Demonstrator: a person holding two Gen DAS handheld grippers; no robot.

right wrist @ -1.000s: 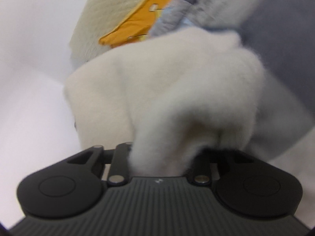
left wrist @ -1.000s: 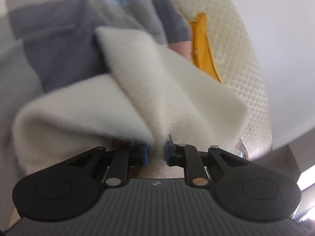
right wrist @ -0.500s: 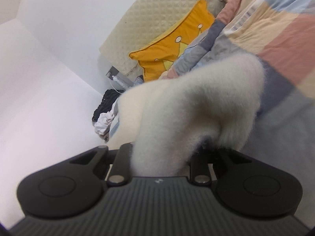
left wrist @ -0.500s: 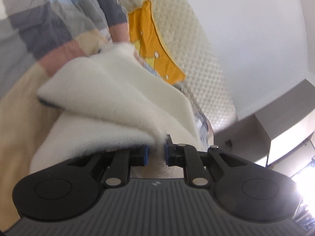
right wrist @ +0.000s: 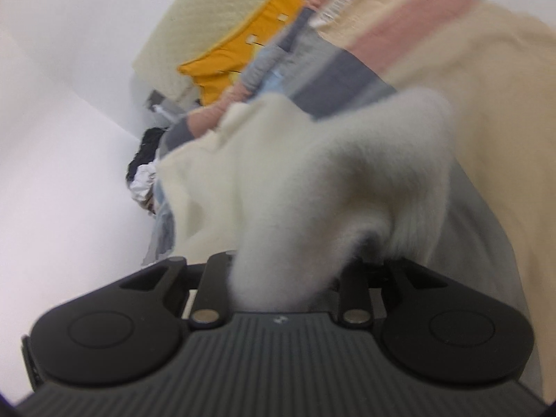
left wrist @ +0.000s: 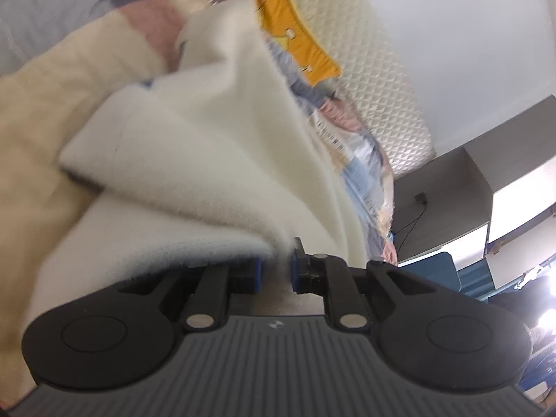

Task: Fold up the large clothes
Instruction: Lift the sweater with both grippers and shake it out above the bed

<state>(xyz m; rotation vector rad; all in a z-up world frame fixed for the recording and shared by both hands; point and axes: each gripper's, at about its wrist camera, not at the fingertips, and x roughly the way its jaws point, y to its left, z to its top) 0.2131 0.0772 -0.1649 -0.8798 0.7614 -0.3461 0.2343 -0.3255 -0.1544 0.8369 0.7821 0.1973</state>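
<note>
Left wrist view: the left gripper (left wrist: 276,271) fills the bottom of the frame, its blue-padded fingers (left wrist: 255,272) drawn close and clamped on an edge of the cream fleece garment (left wrist: 208,160). The garment rises from the fingers toward the upper centre, folded over itself in soft layers above the patchwork quilt (left wrist: 69,69) of the bed. A yellow cushion (left wrist: 295,34) leans on the quilted cream headboard (left wrist: 365,69) in the upper centre; a white wall (left wrist: 451,34) fills the upper right, and a grey cabinet (left wrist: 444,201) stands at the right.

Right wrist view: the right gripper (right wrist: 288,288) sits at the bottom, a thick bunch of the same garment (right wrist: 312,191) between its fingers and hiding their tips. The jaws have just been opening slightly, with the fleece between them; the bunch remains gripped. The quilt (right wrist: 469,87) occupies the upper right, the cushion (right wrist: 236,52) and headboard (right wrist: 194,27) the upper centre. Dark and white clothes (right wrist: 146,163) lie at the left centre, beside the wall (right wrist: 52,139).
</note>
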